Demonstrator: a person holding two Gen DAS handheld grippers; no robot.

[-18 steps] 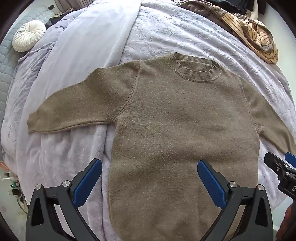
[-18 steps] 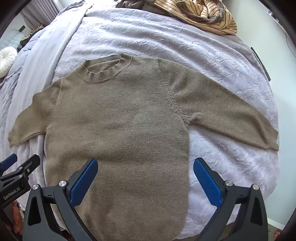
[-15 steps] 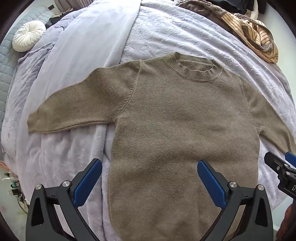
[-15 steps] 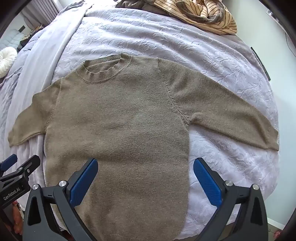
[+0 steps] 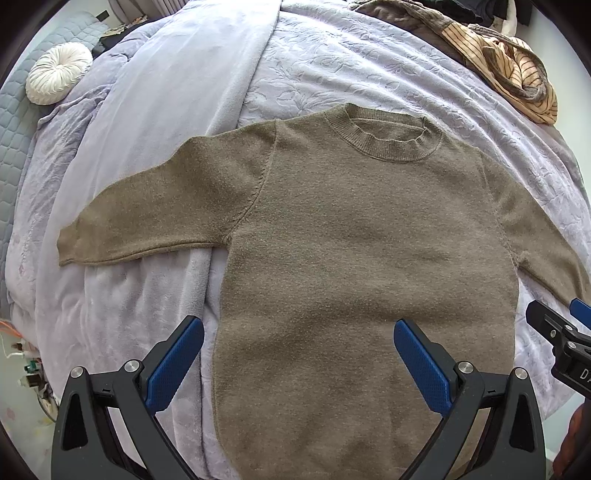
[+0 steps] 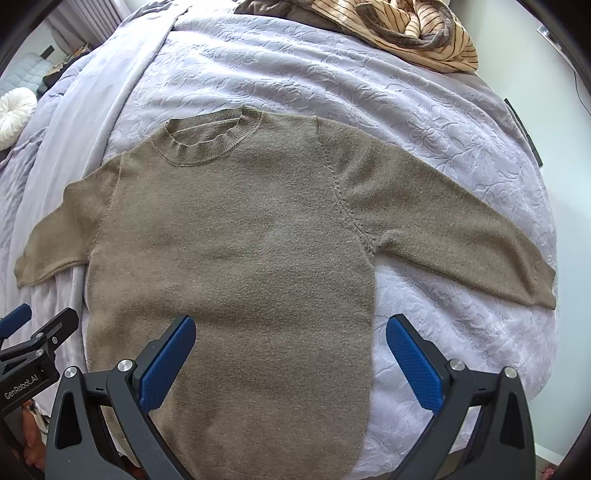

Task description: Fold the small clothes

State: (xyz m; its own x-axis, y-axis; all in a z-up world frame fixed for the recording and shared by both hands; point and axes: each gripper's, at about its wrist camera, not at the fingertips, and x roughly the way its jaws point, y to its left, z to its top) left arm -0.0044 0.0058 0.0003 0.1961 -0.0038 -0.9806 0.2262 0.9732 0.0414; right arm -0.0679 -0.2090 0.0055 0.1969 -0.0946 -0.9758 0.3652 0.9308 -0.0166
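An olive-brown knit sweater (image 5: 362,251) lies flat and face up on a lavender bed cover (image 5: 155,122), both sleeves spread out sideways and the ribbed collar at the far end. It also shows in the right wrist view (image 6: 236,251). My left gripper (image 5: 299,354) is open and empty, hovering above the sweater's lower left part. My right gripper (image 6: 291,350) is open and empty, hovering above the lower right part, its right finger over bare bed cover (image 6: 436,122). Each gripper shows at the edge of the other's view.
A crumpled striped tan garment (image 5: 517,77) lies at the far right of the bed, also in the right wrist view (image 6: 417,33). A round white cushion (image 5: 57,72) sits far left. The bed edge drops off on the right by a pale wall (image 6: 554,74).
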